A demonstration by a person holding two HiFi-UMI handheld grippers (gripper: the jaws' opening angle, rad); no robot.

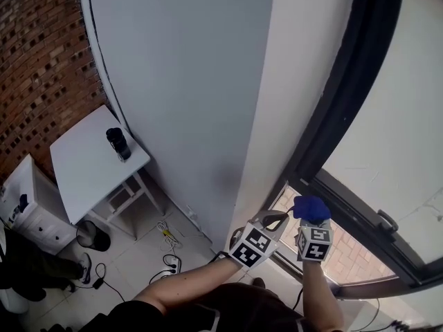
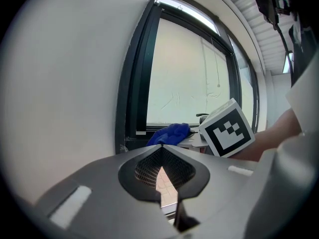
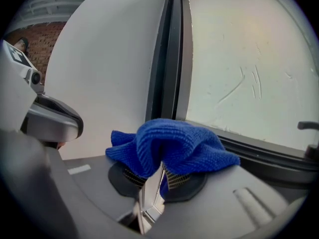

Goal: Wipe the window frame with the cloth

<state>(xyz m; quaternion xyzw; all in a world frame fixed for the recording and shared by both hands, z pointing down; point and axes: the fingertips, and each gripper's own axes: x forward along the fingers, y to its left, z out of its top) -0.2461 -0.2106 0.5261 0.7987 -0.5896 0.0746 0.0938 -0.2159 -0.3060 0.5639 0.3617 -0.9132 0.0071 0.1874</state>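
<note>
- Firmly clamped in the jaws of the right gripper (image 3: pixel 162 171), a blue knitted cloth (image 3: pixel 169 143) bunches over the jaw tips, low against the dark window frame (image 3: pixel 169 59); whether it touches the frame cannot be told.
- Just left of it, on the wall side of the frame, the left gripper (image 2: pixel 160 148) is held with its jaw tips pressed together and nothing between them.
- Behind both tools, the frame's upright and bottom rail meet in a corner, bordering a pale, scratched glass pane (image 3: pixel 249 59).
- Left of the frame runs a plain white wall (image 1: pixel 180 81).
- Farther left of the frame, well below, a small white table (image 1: pixel 83 164) carries a dark container (image 1: pixel 118 144), with a power strip (image 1: pixel 169 261) on the tiled floor and a brick wall (image 1: pixel 34 61) beyond.
</note>
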